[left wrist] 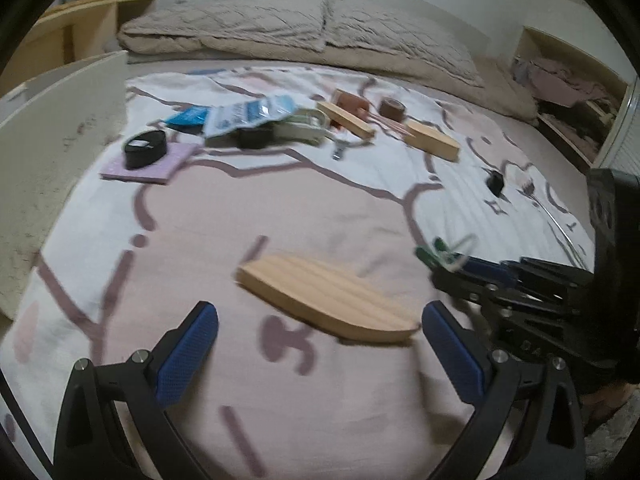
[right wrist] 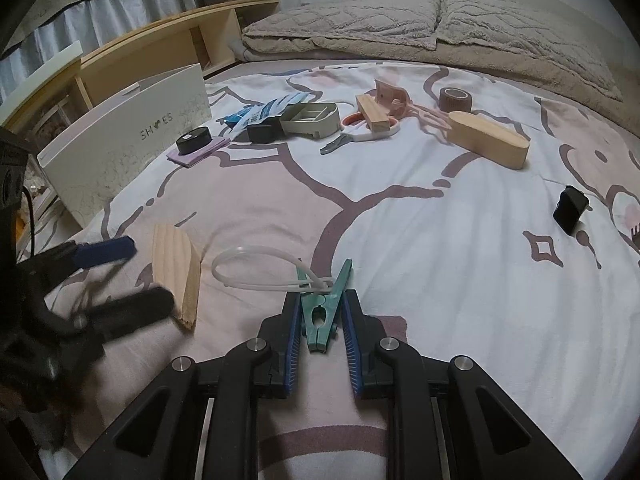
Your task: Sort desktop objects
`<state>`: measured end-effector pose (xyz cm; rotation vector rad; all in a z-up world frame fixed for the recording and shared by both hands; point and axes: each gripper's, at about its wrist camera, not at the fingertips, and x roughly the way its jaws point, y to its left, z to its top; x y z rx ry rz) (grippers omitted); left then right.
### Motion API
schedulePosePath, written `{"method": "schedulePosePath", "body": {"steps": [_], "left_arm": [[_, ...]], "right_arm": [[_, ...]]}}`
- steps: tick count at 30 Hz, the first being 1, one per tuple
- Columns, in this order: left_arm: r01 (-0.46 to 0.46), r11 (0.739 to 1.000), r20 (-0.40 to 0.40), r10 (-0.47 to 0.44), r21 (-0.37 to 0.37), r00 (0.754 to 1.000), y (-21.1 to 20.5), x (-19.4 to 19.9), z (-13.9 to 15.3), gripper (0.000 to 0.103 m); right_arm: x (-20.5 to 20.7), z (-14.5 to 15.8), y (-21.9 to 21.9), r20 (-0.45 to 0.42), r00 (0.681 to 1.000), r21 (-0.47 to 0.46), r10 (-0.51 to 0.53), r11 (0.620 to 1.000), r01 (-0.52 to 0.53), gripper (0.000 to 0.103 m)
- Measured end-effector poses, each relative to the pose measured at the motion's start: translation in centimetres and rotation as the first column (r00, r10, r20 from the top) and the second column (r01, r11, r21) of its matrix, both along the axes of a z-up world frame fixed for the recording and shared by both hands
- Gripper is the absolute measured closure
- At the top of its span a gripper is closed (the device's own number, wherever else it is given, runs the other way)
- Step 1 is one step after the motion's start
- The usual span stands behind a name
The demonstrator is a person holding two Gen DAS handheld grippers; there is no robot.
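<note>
My right gripper [right wrist: 322, 304] is shut on a green clothespin [right wrist: 325, 304] with a clear plastic loop [right wrist: 256, 270] tied to it, just above the bedspread; it also shows in the left wrist view [left wrist: 444, 258]. My left gripper [left wrist: 320, 316] is open, its jaws either side of a flat wooden block [left wrist: 324, 300] lying on the bedspread. In the right wrist view the left gripper [right wrist: 128, 276] is at the left, around the same wooden block [right wrist: 178, 276].
A white shoe box [right wrist: 120, 140] stands at the left. Farther back lie a black round tin [right wrist: 194, 140] on a purple pad, blue packets [right wrist: 264, 110], a green tray [right wrist: 310, 118], scissors [right wrist: 360, 130], wooden blocks [right wrist: 486, 140], a tape roll [right wrist: 456, 98] and a black clip [right wrist: 570, 208].
</note>
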<state>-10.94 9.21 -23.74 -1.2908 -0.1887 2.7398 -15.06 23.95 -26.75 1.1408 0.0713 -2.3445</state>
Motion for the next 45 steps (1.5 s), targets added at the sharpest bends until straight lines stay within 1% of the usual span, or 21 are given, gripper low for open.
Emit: {"method": "schedulePosePath", "body": {"steps": [2, 4, 7, 10, 13, 17, 21, 26, 28, 30, 32, 35, 38, 40, 42, 43, 45], "left_arm": [[0.013, 1.0, 0.002, -0.013, -0.015, 1.0, 0.4, 0.0, 0.0, 0.0], [0.014, 0.998, 0.019, -0.013, -0.067, 1.0, 1.3, -0.3, -0.4, 0.0], [-0.014, 0.994, 0.038, 0.018, -0.11, 0.999, 1.5, -0.5, -0.9, 0.001], [-0.03, 0.992, 0.035, 0.034, -0.123, 0.999, 1.0, -0.3, -0.8, 0.0], [-0.059, 0.986, 0.04, 0.066, -0.154, 0.997, 0.1, 0.3, -0.8, 0.0], [-0.106, 0.982, 0.064, 0.117, -0.154, 0.991, -1.8, 1.0, -1.0, 0.0], [-0.15, 0.971, 0.069, 0.165, -0.187, 0.984, -3.1, 1.5, -0.8, 0.0], [-0.208, 0.949, 0.08, 0.233, -0.239, 0.969, -4.8, 1.4, -0.6, 0.0], [-0.204, 0.957, 0.087, 0.225, -0.206, 0.97, -5.4, 1.3, -0.6, 0.002], [-0.18, 0.968, 0.086, 0.197, -0.175, 0.977, -5.4, 1.2, -0.6, 0.008], [-0.151, 0.975, 0.07, 0.164, -0.163, 0.984, -5.1, 1.0, -0.5, 0.008], [-0.117, 0.979, 0.054, 0.128, -0.167, 0.99, -4.3, 0.4, -0.5, 0.008], [-0.099, 0.98, 0.042, 0.108, -0.175, 0.993, -3.7, -0.6, -0.4, 0.013], [-0.091, 0.978, 0.031, 0.098, -0.187, 0.995, -3.3, -1.3, -0.4, 0.014], [-0.088, 0.978, 0.027, 0.095, -0.188, 0.995, -3.2, -1.9, -0.5, 0.015], [-0.086, 0.979, 0.024, 0.092, -0.186, 0.995, -3.1, -2.1, -0.6, 0.017], [-0.086, 0.98, 0.02, 0.091, -0.182, 0.996, -3.1, -2.6, -0.7, 0.022]], "right_arm": [[0.0, 0.0, 0.0, -0.002, 1.0, 0.003, 0.0, 1.0, 0.0, 0.083], [0.0, 0.0, 0.0, 0.0, 1.0, 0.001, 0.0, 1.0, 0.0, 0.083], [-0.1, -0.1, 0.1, 0.003, 1.0, -0.009, -0.001, 1.0, 0.001, 0.083], [0.0, 0.0, 0.1, 0.002, 1.0, -0.008, -0.001, 1.0, 0.001, 0.083], [0.0, 0.0, 0.1, 0.003, 1.0, -0.011, 0.0, 1.0, 0.0, 0.083], [0.0, 0.0, 0.0, -0.001, 1.0, -0.003, 0.0, 1.0, 0.0, 0.083], [0.0, 0.0, 0.0, -0.001, 1.0, -0.001, 0.0, 1.0, 0.0, 0.082], [0.1, 0.0, 0.0, 0.001, 1.0, -0.002, 0.0, 1.0, 0.0, 0.082], [0.1, 0.0, 0.1, 0.002, 1.0, -0.003, -0.001, 1.0, 0.001, 0.082], [0.1, 0.0, 0.0, 0.003, 1.0, -0.004, -0.001, 1.0, 0.001, 0.082], [0.1, -0.1, 0.0, 0.003, 1.0, -0.003, 0.0, 1.0, 0.0, 0.082], [0.1, -0.1, 0.0, 0.005, 1.0, -0.007, 0.0, 1.0, 0.0, 0.082], [0.1, -0.1, 0.1, 0.011, 1.0, -0.01, -0.001, 1.0, 0.002, 0.082], [0.3, 0.1, 0.1, 0.02, 1.0, -0.01, -0.004, 1.0, 0.004, 0.078], [0.6, 0.1, 0.2, 0.025, 1.0, -0.019, 0.007, 1.0, -0.006, 0.067], [0.7, 0.1, 0.1, 0.025, 1.0, -0.02, 0.014, 1.0, -0.014, 0.064], [0.9, 0.2, -0.2, 0.021, 0.999, -0.011, 0.026, 1.0, -0.026, 0.056]]}}
